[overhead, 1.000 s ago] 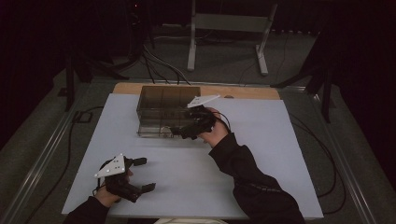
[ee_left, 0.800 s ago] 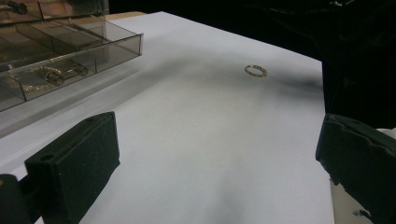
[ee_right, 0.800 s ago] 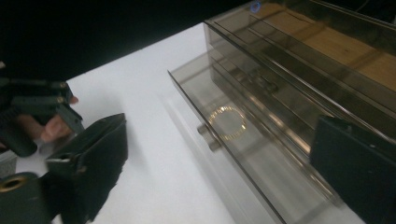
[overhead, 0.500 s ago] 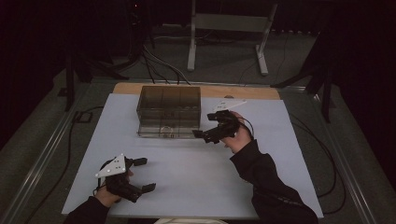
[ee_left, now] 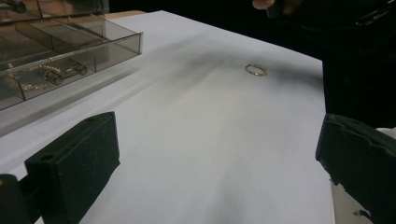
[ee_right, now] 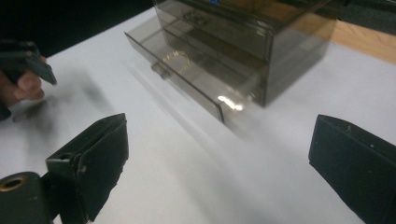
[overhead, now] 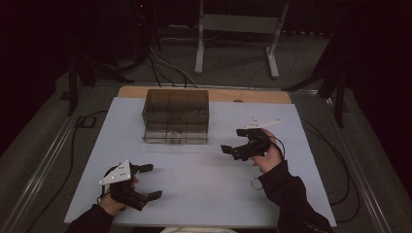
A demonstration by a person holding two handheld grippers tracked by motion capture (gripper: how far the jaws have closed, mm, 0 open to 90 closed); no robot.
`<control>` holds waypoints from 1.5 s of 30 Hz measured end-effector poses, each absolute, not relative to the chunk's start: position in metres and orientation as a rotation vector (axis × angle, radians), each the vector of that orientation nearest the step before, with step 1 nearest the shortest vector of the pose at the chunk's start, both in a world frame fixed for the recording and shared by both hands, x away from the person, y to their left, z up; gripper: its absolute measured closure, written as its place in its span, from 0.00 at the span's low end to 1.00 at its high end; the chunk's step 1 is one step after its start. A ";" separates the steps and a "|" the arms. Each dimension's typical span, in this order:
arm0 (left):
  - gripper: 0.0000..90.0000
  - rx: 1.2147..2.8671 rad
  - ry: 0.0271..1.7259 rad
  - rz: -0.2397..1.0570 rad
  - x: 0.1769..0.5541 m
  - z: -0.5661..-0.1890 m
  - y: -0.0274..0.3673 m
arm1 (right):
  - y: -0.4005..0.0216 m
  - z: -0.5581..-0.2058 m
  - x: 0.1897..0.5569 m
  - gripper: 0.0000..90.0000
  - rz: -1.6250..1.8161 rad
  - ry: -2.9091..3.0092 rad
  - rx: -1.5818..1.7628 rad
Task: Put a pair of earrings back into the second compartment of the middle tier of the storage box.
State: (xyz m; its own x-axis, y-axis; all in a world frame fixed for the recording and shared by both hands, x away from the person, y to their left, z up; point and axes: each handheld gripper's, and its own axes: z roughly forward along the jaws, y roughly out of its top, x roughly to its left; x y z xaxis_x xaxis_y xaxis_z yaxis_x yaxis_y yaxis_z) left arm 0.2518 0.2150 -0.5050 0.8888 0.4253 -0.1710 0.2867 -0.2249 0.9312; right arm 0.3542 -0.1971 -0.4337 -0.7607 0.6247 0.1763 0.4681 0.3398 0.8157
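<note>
White table (overhead: 204, 170) under dark surroundings, high view: right hand-held gripper (overhead: 232, 141) spread, right of drawer box (overhead: 176, 116); ring (overhead: 256, 183) nearer, beside sleeve. Left gripper view: left hand-held gripper (ee_left: 210, 154) spread, ring (ee_left: 256, 69) well beyond. Right gripper view: drawer contents blurred.

Smoky grey-brown translucent drawer box (overhead: 176, 116) at 12 o'clock on a white table sheet (overhead: 194, 174); tan wooden tabletop edge (overhead: 243, 95) behind it. Gold-coloured ring (ee_left: 256, 69) at 4 o'clock. Black left gripper (overhead: 145, 182) and black right gripper (overhead: 234, 140), each topped by a pale grey plate. Black sleeve (overhead: 291, 199).
</note>
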 end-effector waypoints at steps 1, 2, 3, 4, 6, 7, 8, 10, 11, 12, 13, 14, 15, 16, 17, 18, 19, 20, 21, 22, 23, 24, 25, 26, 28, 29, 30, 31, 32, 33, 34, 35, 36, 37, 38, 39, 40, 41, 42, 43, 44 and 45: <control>0.01 1.828 0.535 0.141 0.252 -0.505 0.215 | -0.200 -0.435 0.352 0.05 1.390 2.427 1.005; 0.01 1.829 0.535 0.141 0.252 -0.505 0.215 | -0.204 -0.437 0.349 0.05 1.392 2.425 1.018; 0.01 1.824 0.535 0.139 0.252 -0.505 0.215 | -0.207 -0.439 0.348 0.05 1.389 2.424 1.021; 0.01 1.824 0.534 0.139 0.252 -0.505 0.215 | -0.210 -0.441 0.345 0.05 1.381 2.422 1.025; 0.01 1.826 0.534 0.139 0.252 -0.505 0.215 | -0.216 -0.445 0.340 0.06 1.371 2.418 1.035; 0.01 1.830 0.536 0.141 0.252 -0.506 0.215 | -0.218 -0.446 0.338 0.06 1.368 2.420 1.032; 0.01 1.829 0.538 0.140 0.252 -0.506 0.215 | -0.222 -0.449 0.336 0.06 1.359 2.417 1.028; 0.01 1.824 0.537 0.140 0.252 -0.505 0.215 | -0.227 -0.454 0.331 0.06 1.364 2.423 1.038; 0.01 1.826 0.536 0.141 0.252 -0.505 0.215 | -0.229 -0.455 0.330 0.06 1.366 2.421 1.043; 0.01 1.830 0.535 0.141 0.252 -0.505 0.215 | -0.232 -0.457 0.327 0.07 1.373 2.417 1.050; 0.01 1.833 0.537 0.140 0.252 -0.506 0.215 | -0.235 -0.459 0.325 0.07 1.378 2.418 1.058; 0.01 1.832 0.538 0.139 0.252 -0.506 0.215 | -0.238 -0.461 0.322 0.07 1.381 2.414 1.067; 0.01 1.828 0.538 0.138 0.252 -0.505 0.215 | -0.240 -0.462 0.320 0.07 1.380 2.412 1.072; 0.01 1.826 0.537 0.140 0.252 -0.505 0.214 | -0.244 -0.464 0.318 0.07 1.379 2.411 1.080; 0.01 1.827 0.536 0.140 0.252 -0.505 0.214 | -0.246 -0.466 0.316 0.07 1.380 2.407 1.086; 0.01 1.829 0.536 0.138 0.252 -0.506 0.214 | -0.249 -0.467 0.313 0.07 1.374 2.397 1.094; 0.01 1.833 0.537 0.137 0.252 -0.506 0.214 | -0.251 -0.468 0.312 0.08 1.367 2.396 1.094; 0.01 1.832 0.538 0.138 0.252 -0.506 0.214 | -0.255 -0.470 0.309 0.08 1.357 2.391 1.100; 0.01 1.829 0.536 0.138 0.252 -0.505 0.214 | -0.257 -0.471 0.307 0.08 1.348 2.386 1.103; 0.01 1.826 0.536 0.138 0.252 -0.505 0.214 | -0.261 -0.473 0.304 0.08 1.335 2.380 1.111; 0.01 1.827 0.534 0.138 0.252 -0.505 0.214 | -0.263 -0.475 0.303 0.08 1.335 2.378 1.117; 0.01 1.828 0.534 0.137 0.252 -0.505 0.214 | -0.267 -0.477 0.300 0.09 1.339 2.374 1.143; 0.01 1.831 0.537 0.137 0.252 -0.506 0.215 | -0.270 -0.478 0.299 0.11 1.336 2.369 1.161; 0.01 1.830 0.537 0.136 0.252 -0.506 0.215 | -0.274 -0.480 0.296 0.12 1.315 2.368 1.193; 0.01 1.826 0.536 0.137 0.252 -0.505 0.214 | -0.279 -0.483 0.292 0.12 1.286 2.361 1.222; 0.01 1.828 0.535 0.138 0.252 -0.505 0.214 | -0.281 -0.484 0.290 0.13 1.284 2.357 1.235; 0.01 1.832 0.535 0.137 0.252 -0.506 0.214 | -0.283 -0.486 0.287 0.13 1.272 2.357 1.248; 0.01 1.832 0.538 0.135 0.252 -0.506 0.214 | -0.284 -0.487 0.285 0.13 1.258 2.358 1.250; 0.01 1.831 0.540 0.134 0.252 -0.506 0.214 | -0.286 -0.489 0.281 0.13 1.245 2.358 1.262; 0.01 1.828 0.538 0.137 0.252 -0.506 0.214 | -0.287 -0.491 0.280 0.13 1.240 2.362 1.272; 0.01 1.826 0.537 0.137 0.252 -0.505 0.214 | -0.287 -0.494 0.277 0.16 1.212 2.363 1.289; 0.01 1.826 0.536 0.135 0.252 -0.505 0.214 | -0.288 -0.496 0.275 0.17 1.190 2.353 1.299; 0.01 1.828 0.537 0.133 0.252 -0.506 0.214 | -0.288 -0.499 0.272 0.17 1.187 2.357 1.318; 0.01 1.830 0.539 0.134 0.252 -0.506 0.214 | -0.289 -0.500 0.271 0.19 1.170 2.369 1.326; 0.01 1.829 0.539 0.133 0.252 -0.506 0.214 | -0.287 -0.503 0.268 0.26 1.114 2.363 1.337; 0.01 1.826 0.537 0.136 0.252 -0.505 0.214 | -0.287 -0.504 0.267 0.31 1.092 2.353 1.340; 0.01 1.825 0.537 0.136 0.252 -0.505 0.214 | -0.287 -0.506 0.264 0.35 1.074 2.356 1.347; 0.01 1.825 0.537 0.136 0.252 -0.505 0.214 | -0.286 -0.506 0.263 0.43 1.061 2.358 1.342; 0.01 1.830 0.536 0.135 0.252 -0.506 0.214 | -0.286 -0.507 0.261 0.51 1.040 2.361 1.330; 0.01 1.831 0.539 0.135 0.252 -0.506 0.214 | -0.286 -0.507 0.260 0.53 1.034 2.358 1.334; 0.01 1.831 0.540 0.133 0.252 -0.506 0.214 | -0.286 -0.508 0.260 0.60 1.014 2.357 1.340; 0.01 1.828 0.537 0.135 0.252 -0.506 0.214 | -0.286 -0.509 0.260 0.64 1.004 2.358 1.345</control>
